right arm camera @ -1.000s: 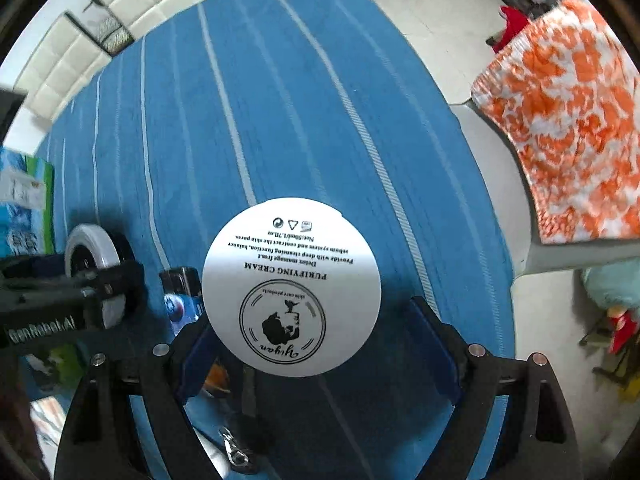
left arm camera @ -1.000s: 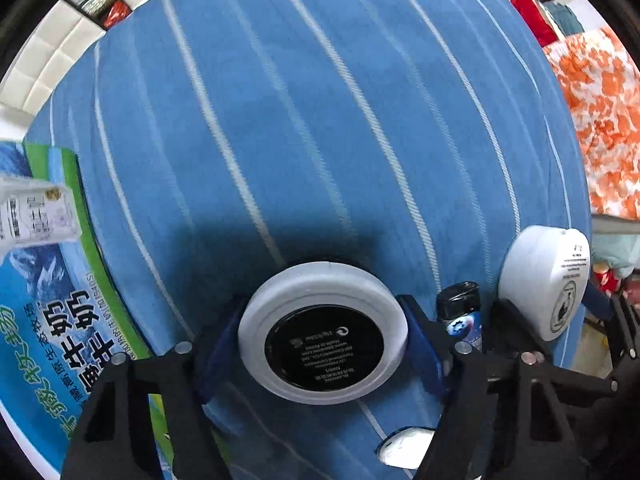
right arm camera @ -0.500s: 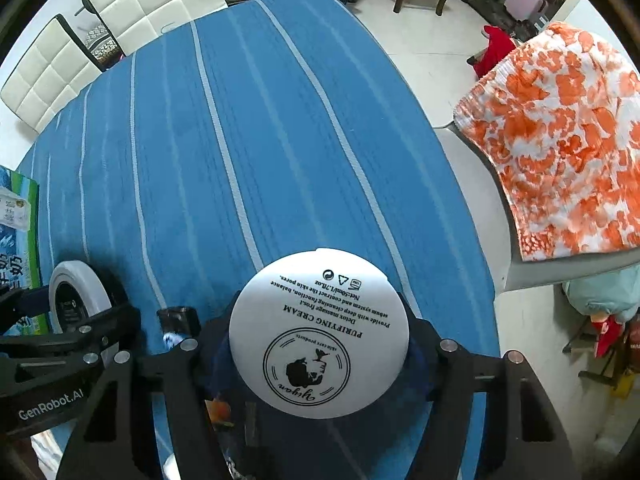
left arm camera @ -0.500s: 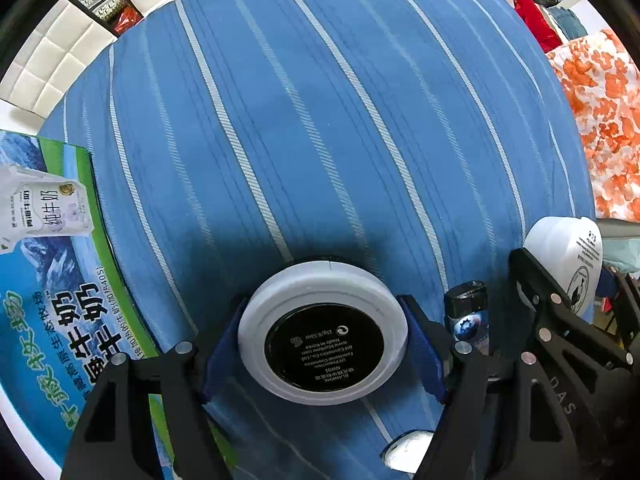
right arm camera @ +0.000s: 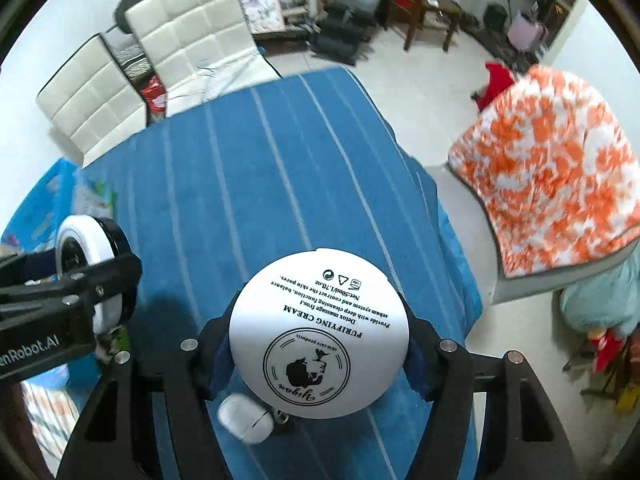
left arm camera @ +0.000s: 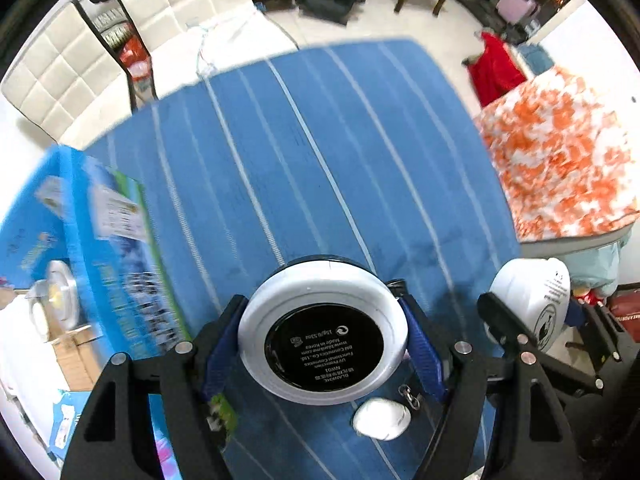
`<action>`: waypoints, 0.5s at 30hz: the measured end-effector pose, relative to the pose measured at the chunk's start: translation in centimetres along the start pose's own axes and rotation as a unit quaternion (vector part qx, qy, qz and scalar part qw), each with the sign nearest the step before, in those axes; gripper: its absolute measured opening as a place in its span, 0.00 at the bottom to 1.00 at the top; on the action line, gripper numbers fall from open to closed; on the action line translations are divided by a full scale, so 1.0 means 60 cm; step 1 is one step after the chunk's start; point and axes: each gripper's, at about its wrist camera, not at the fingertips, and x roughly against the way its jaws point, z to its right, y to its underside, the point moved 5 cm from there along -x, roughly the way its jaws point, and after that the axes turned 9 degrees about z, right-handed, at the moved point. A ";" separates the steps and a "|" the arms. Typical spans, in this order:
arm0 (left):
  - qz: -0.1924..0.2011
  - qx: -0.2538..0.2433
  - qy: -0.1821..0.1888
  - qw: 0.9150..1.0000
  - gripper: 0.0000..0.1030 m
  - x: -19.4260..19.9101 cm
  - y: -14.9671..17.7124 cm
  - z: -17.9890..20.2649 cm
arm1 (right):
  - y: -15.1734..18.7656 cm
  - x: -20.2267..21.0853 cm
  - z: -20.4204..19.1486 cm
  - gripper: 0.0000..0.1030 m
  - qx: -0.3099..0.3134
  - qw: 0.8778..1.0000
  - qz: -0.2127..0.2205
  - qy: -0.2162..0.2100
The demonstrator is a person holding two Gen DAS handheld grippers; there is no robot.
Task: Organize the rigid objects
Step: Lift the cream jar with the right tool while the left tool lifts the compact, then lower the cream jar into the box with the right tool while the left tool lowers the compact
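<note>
White-rimmed compact (left arm camera: 323, 332) sits clamped in the left gripper (left arm camera: 323, 344) above the blue striped cloth (left arm camera: 320, 168); right gripper (right arm camera: 319, 340) pinches the purifying cream jar (right arm camera: 319, 340); blurred milk carton (left arm camera: 104, 248) at nine o'clock, its print unreadable

Beyond the far edge of the table's blue striped cloth (right arm camera: 256, 184) stand two white quilted chairs (right arm camera: 188, 28) on a pale floor (right arm camera: 424, 92), with a wooden chair (right arm camera: 424, 0) and dark clutter farther back, and an orange-and-white patterned cloth (right arm camera: 556, 168) drapes furniture off the table's right edge.
</note>
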 end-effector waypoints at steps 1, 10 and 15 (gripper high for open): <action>0.015 0.000 -0.001 1.000 0.71 0.024 -0.001 -0.008 | -0.001 0.018 -0.016 0.68 0.006 1.000 0.006 -0.003; 0.068 0.041 -0.029 0.996 0.71 0.132 0.040 -0.131 | 0.006 0.124 -0.175 0.68 0.053 0.996 0.037 -0.057; 0.094 0.074 -0.050 0.992 0.71 0.192 0.073 -0.209 | 0.017 0.161 -0.261 0.68 0.087 0.991 0.049 -0.086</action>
